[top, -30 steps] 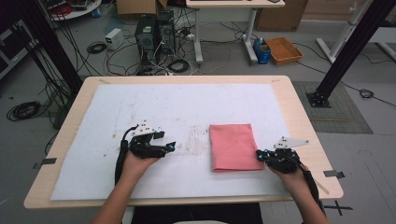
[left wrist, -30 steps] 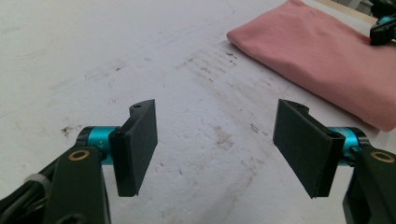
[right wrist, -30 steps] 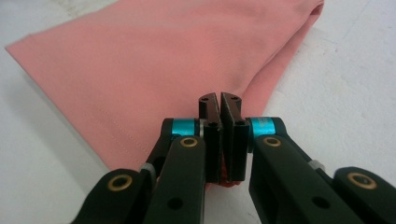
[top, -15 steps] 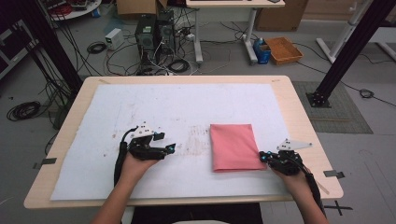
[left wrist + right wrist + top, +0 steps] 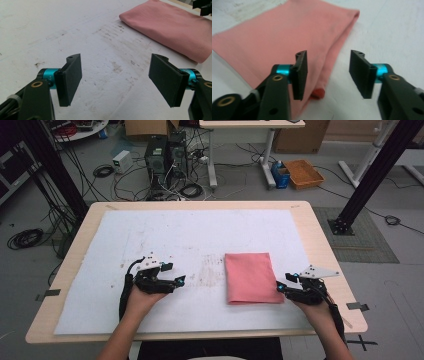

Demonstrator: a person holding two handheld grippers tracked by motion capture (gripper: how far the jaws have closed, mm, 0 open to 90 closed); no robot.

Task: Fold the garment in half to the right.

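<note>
a white mat point(image 5: 190, 240) covers the desk point(image 5: 320, 240), smudged between the two hands. the folded pink cloth point(image 5: 249, 277) lies flat just ahead of the right hand-held gripper point(image 5: 283, 286), whose jaws have just been opening and hold nothing, the cloth's edge just beyond them. the left hand-held gripper point(image 5: 176, 274) stands wide, well apart from the cloth, over bare mat.

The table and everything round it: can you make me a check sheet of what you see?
Surface: wooden table under a white sheet with dark smudges.
Job's things: pink cloth, folded, lying flat.
Clutter: nothing seen on the table.
Grippers: left gripper open over bare sheet; right gripper has just been opening, jaws apart at the cloth's near edge, gripping nothing.
Cables: black cable trailing from the left gripper; tangled wires on the floor.
Surroundings: computer towers, orange tray, black frame posts.
</note>
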